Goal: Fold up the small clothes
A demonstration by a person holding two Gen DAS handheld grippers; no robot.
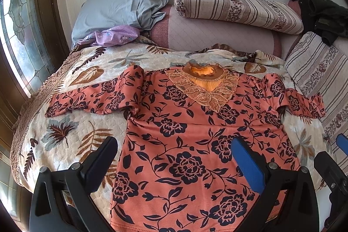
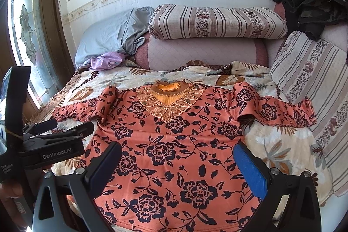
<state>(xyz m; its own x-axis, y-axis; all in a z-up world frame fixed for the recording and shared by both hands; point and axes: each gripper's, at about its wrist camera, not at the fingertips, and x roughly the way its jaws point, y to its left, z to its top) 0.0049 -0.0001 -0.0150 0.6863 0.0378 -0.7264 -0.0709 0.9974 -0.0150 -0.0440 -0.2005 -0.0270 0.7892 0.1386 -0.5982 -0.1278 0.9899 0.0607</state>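
Note:
An orange long-sleeved top with dark flower print and a lace collar (image 1: 191, 136) lies flat, face up, on the leaf-patterned bedspread (image 1: 71, 123), both sleeves spread out sideways. It also shows in the right wrist view (image 2: 174, 145). My left gripper (image 1: 174, 158) is open and empty, hovering above the top's lower left part. My right gripper (image 2: 177, 164) is open and empty above the top's lower right part. The left gripper's body shows at the left of the right wrist view (image 2: 54, 145); the right gripper's finger shows at the right edge of the left wrist view (image 1: 332, 169).
At the head of the bed lie a grey pillow (image 1: 117, 10), a purple cloth (image 1: 117, 36), a striped bolster (image 1: 235, 5) on a pink cushion (image 1: 217, 38), and black clothing (image 1: 322, 12). A striped cushion (image 2: 315, 88) lies at the right. A stained-glass window (image 2: 28, 21) is at the left.

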